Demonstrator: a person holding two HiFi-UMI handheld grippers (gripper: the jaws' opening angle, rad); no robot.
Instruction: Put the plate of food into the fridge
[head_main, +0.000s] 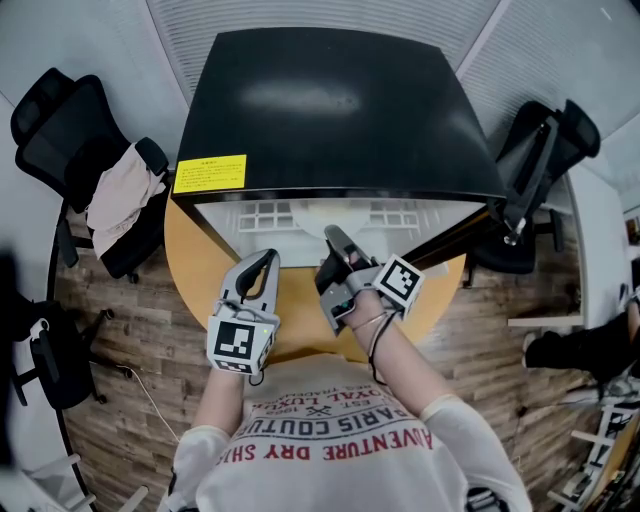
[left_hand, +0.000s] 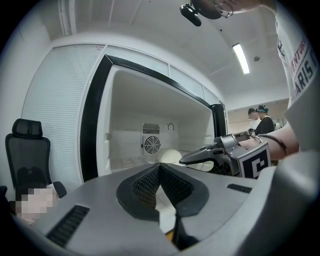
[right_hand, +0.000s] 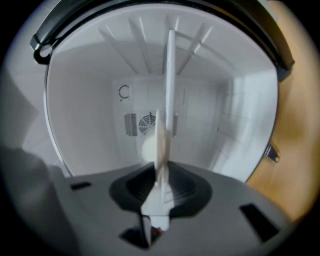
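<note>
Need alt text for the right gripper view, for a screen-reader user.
The right gripper is clamped on the rim of a thin white plate, seen edge-on as a vertical sliver pointing into the open fridge. Its white interior fills the view, with a round fan grille on the back wall and wooden table at the right edge.

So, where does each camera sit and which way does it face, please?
Head view: person's head, looking down on fridge; forearms show.
Left gripper view: left hand-held gripper, facing fridge opening; shut jaws show.
Right gripper view: right hand-held gripper, facing inside; jaws clamp plate.
Gripper views share the fan.
</note>
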